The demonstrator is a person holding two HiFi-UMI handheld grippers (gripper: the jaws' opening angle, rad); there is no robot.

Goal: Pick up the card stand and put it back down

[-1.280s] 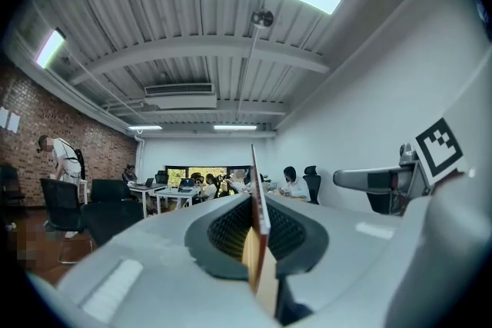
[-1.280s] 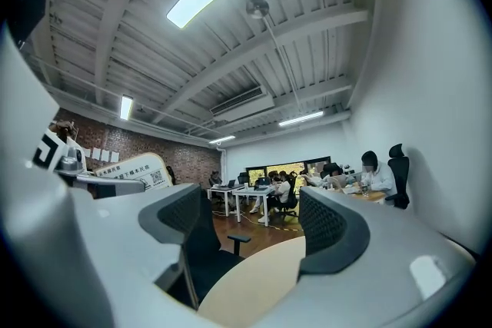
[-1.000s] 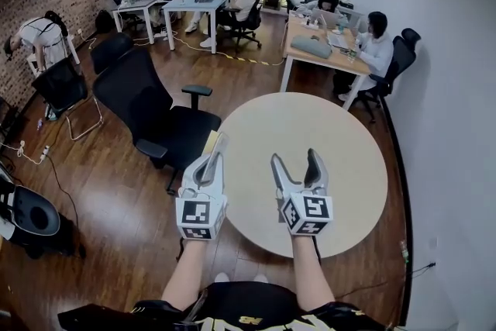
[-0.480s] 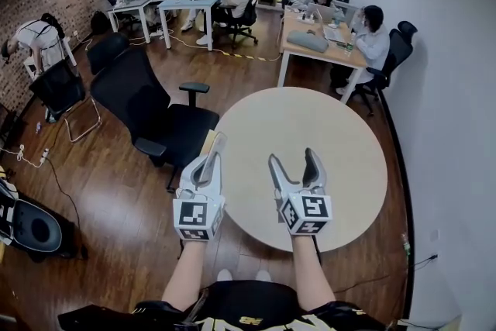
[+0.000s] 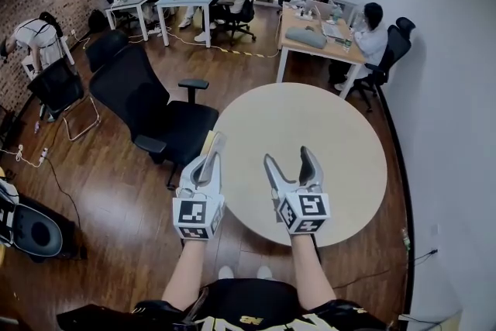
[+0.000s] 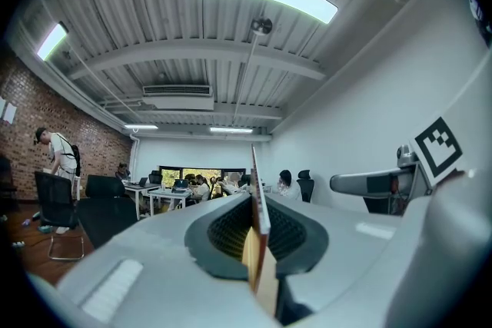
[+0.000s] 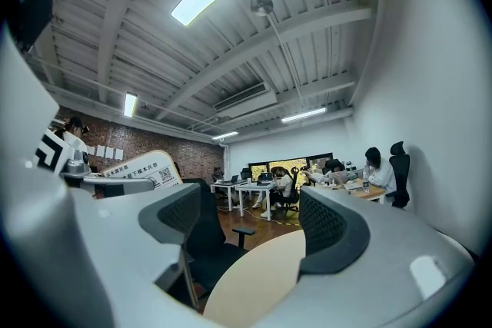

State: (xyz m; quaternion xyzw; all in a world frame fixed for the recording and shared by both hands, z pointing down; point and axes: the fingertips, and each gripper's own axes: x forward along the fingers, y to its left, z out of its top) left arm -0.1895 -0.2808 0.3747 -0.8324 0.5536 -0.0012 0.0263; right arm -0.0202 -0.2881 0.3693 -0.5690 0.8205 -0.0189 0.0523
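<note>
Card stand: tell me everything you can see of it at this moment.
The card stand is a thin, flat panel with a tan, wood-like lower part. The right gripper view shows its white, round-topped face with dark print and a QR code. It stands upright, edge-on between the shut jaws of the left gripper, whose pads clamp its lower part. It is held in the air, and nothing else touches it.

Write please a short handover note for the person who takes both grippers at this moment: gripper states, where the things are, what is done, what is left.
Left gripper: shut on the card stand, which sits edge-on between its pads, held up by the left edge of the round table.
Right gripper: open, empty, over the table.
Done: the stand is picked up.
Left: set the stand back down on the table, then open the left jaws.
</note>
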